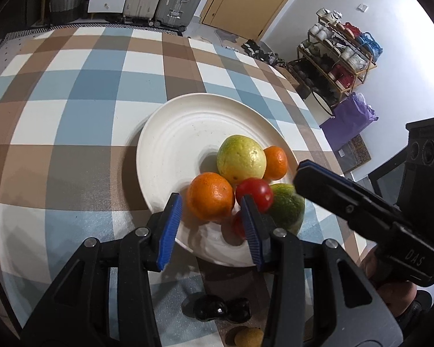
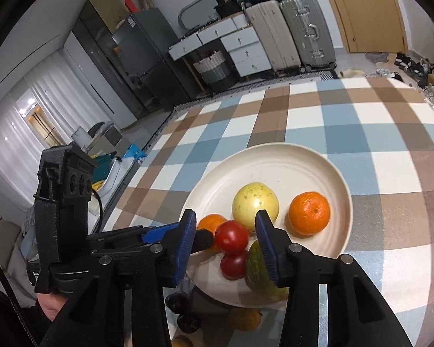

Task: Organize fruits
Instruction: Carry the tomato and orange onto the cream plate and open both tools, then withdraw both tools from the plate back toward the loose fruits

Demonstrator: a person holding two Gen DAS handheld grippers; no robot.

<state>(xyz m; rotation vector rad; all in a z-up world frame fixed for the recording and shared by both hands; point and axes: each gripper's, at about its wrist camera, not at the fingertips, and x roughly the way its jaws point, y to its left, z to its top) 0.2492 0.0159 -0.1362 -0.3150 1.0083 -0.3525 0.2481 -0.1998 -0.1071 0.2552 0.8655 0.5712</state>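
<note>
A white plate (image 1: 173, 133) (image 2: 289, 164) on the checked tablecloth holds a yellow-green guava (image 1: 241, 159) (image 2: 254, 206), two oranges (image 1: 209, 196) (image 1: 276, 159) (image 2: 309, 212) (image 2: 211, 221), two red tomatoes (image 1: 256, 190) (image 2: 231, 237) (image 2: 233, 264) and a green fruit (image 1: 288, 206) (image 2: 257, 266). My left gripper (image 1: 209, 228) is open and empty over the plate's near rim, its fingers either side of the big orange. My right gripper (image 2: 224, 245) is open and empty above the tomatoes.
Dark plums (image 1: 217, 308) (image 2: 176, 302) and a kiwi (image 1: 248, 335) lie on the cloth in front of the plate. Another yellow fruit (image 2: 244, 318) lies there too. Suitcases (image 2: 289, 31), drawers and a shoe rack (image 1: 338, 55) stand beyond the table.
</note>
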